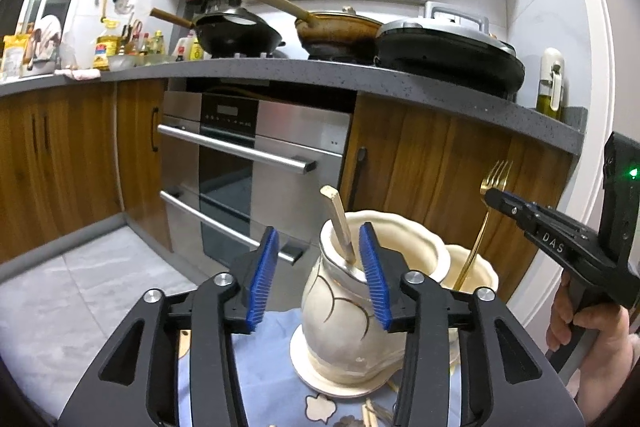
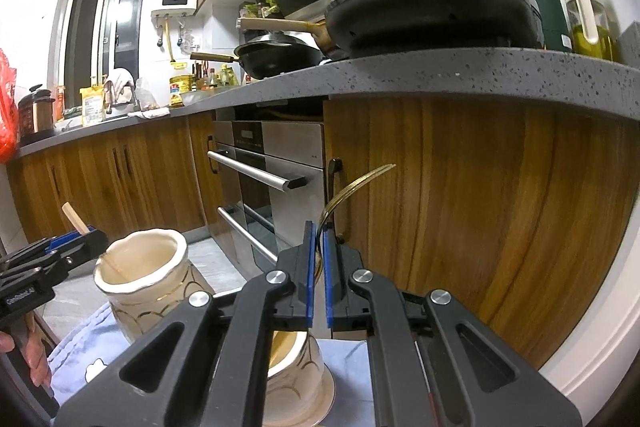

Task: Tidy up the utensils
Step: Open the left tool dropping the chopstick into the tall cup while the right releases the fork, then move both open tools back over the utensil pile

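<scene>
Two cream ceramic jars with gold lines stand on a light blue cloth. The near jar (image 1: 344, 311) holds a wooden chopstick (image 1: 340, 223) that leans out of its mouth. My left gripper (image 1: 320, 279) is open just over that jar's mouth, its blue pads either side of the chopstick. My right gripper (image 2: 319, 267) is shut on a gold fork (image 2: 352, 191), tines up, its handle reaching down into the second jar (image 2: 296, 359). That fork (image 1: 486, 223) and second jar (image 1: 476, 267) also show in the left wrist view.
The blue cloth (image 1: 264, 379) covers a small table; loose wooden chopsticks (image 1: 376, 413) lie on it by the near jar. Behind are wooden cabinets (image 2: 480, 219), a steel oven (image 1: 256, 163) and a grey counter (image 2: 440, 71) with pans.
</scene>
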`<state>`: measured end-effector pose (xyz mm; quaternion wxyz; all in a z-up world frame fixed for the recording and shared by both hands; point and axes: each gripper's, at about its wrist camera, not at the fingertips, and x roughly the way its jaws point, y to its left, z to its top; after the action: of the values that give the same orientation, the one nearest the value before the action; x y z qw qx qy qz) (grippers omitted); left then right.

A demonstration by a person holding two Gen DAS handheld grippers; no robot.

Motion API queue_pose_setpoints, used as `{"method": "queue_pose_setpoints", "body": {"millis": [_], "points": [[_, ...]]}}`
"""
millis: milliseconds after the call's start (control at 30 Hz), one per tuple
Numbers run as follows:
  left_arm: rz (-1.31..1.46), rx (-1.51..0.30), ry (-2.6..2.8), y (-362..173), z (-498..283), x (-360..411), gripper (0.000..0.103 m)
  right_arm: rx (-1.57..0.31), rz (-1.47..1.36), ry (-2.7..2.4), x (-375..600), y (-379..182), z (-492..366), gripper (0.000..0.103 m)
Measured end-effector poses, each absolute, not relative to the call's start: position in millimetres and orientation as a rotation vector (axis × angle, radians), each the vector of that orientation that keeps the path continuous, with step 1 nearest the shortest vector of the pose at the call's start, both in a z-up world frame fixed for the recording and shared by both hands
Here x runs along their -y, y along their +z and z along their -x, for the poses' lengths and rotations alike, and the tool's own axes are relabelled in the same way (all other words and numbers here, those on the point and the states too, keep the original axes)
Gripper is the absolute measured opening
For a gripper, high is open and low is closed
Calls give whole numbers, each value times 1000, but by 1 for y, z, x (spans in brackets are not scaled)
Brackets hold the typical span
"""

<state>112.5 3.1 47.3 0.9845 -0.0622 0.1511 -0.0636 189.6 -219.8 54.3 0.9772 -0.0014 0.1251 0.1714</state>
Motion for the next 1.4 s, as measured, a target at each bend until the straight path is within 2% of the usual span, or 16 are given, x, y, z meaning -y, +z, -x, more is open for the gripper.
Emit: {"method": "queue_pose_setpoints", "body": {"millis": [200, 267, 300, 333, 400, 467, 500, 567, 633, 700, 867, 1400], "points": [[122, -303, -127, 48, -112, -3, 45, -250, -13, 346, 223, 54, -190, 15], [122, -301, -128, 49, -111, -3, 46, -251, -21, 352, 225, 54, -190, 24], [122, -300, -128, 49, -111, -3, 46, -253, -25, 352, 225, 54, -190, 35], [121, -298, -126, 50, -109, -4, 48, -252, -32, 353, 226, 55, -190, 42], [122, -292, -118, 51, -106, -6, 54, -247, -37, 354, 227, 56, -188, 46], [124, -287, -114, 52, -104, -10, 59, -240, -40, 357, 228, 58, -184, 55], [126, -289, -111, 52, -102, -11, 61, -240, -41, 358, 229, 58, -183, 63], [126, -293, -100, 51, -99, -14, 79, -248, -49, 364, 230, 58, -179, 76], [121, -296, -78, 49, -93, -17, 86, -255, -61, 367, 232, 58, -174, 93], [118, -305, -55, 47, -87, -20, 93, -260, -63, 367, 233, 57, -167, 98], [113, -337, -22, 38, -71, -30, 98, -285, -53, 339, 235, 51, -145, 98], [-44, -541, 24, -12, -37, -26, 98, -459, 2, 313, 229, 2, -89, 98]]}}
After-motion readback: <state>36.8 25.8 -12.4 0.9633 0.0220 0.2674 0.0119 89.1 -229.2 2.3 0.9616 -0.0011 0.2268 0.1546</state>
